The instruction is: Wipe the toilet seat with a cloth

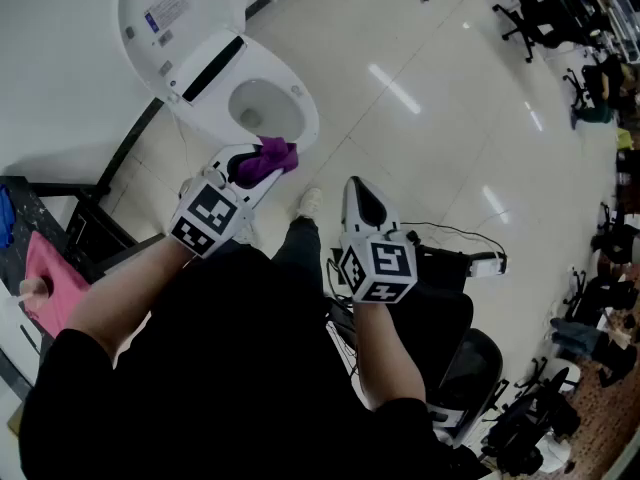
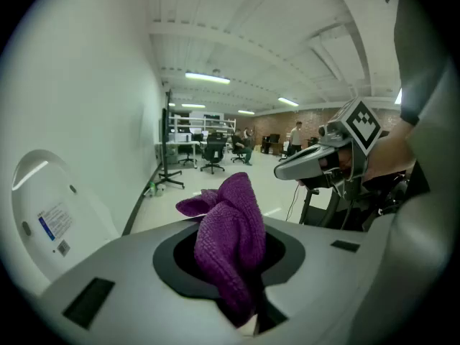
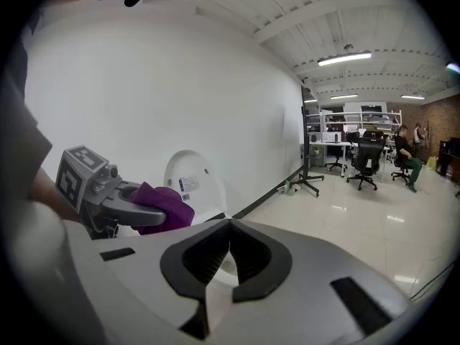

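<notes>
While the left gripper point(image 1: 255, 166) clamps a purple cloth point(image 1: 273, 155), with the wad poking out past the jaw tips, the toilet seat point(image 1: 300, 93) lies straight ahead of it and somewhat lower. The lid point(image 1: 160, 13) is up, leaning toward the wall. From above, the cloth sits over the near front edge of the seat ring. Whether it touches the rim or hangs just above it is hard to tell from this angle. The seat's long axis runs away from the person, from that front edge back toward the lid hinge, roughly in line with the way the left gripper points. So the likely move is down and forward along the ring. The right gripper point(image 1: 360, 193) is off to the right and further back from the bowl, well apart from the seat, with its jaws together and nothing between them. The left gripper is clearly the nearer one and the one carrying the cloth. The wipe looks about to begin, not under way.
</notes>
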{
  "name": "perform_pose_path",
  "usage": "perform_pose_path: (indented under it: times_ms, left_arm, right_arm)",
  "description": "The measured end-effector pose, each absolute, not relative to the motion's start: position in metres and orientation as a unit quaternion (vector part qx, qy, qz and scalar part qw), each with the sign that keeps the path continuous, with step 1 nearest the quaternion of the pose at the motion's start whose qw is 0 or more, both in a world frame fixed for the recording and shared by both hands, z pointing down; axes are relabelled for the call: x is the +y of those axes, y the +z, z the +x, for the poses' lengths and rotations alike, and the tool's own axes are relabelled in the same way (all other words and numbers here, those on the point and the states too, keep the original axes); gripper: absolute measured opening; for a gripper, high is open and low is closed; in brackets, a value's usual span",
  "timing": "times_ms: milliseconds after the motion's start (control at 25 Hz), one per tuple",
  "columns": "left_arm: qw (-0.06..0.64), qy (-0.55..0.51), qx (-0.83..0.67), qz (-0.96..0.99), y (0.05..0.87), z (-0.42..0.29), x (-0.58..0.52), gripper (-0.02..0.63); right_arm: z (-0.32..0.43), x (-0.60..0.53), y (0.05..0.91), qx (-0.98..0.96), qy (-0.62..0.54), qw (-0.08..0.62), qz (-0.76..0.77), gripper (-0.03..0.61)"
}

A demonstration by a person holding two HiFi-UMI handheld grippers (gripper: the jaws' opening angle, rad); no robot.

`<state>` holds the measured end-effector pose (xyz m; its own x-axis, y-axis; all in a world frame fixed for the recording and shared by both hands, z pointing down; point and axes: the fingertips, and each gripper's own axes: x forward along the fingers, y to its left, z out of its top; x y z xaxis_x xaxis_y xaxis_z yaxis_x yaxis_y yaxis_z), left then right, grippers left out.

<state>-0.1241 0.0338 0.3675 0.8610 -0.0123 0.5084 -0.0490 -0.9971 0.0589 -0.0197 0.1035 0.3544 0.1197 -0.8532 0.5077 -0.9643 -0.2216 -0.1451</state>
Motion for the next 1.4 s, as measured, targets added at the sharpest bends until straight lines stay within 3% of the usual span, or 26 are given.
perform_pose_path:
  times_ms: [360,720,1080,1400]
  left_arm:
    - [0.063,0.32,-0.03,0.945,0.46,-0.044,-0.009,0.094]
    - [0.137,0.411,-0.051,0.9,0.627,0.034,-0.04,0.094]
    - [0.187,0.494,-0.068,0.847,0.788,0.052,-0.049,0.094]
    - [0.193,0.533,-0.056,0.822,0.855,0.061,-0.047,0.094]
  right_arm:
    - [0.048,0.057,0.415,-0.621,0.28,0.116,0.723,0.015]
    - [0.123,0.02,0.512,-0.633,0.324,0.136,0.69,0.015]
    - [0.158,0.017,0.601,-0.636,0.359,0.142,0.668,0.015]
    - [0.175,0.01,0.644,-0.633,0.38,0.142,0.659,0.015]
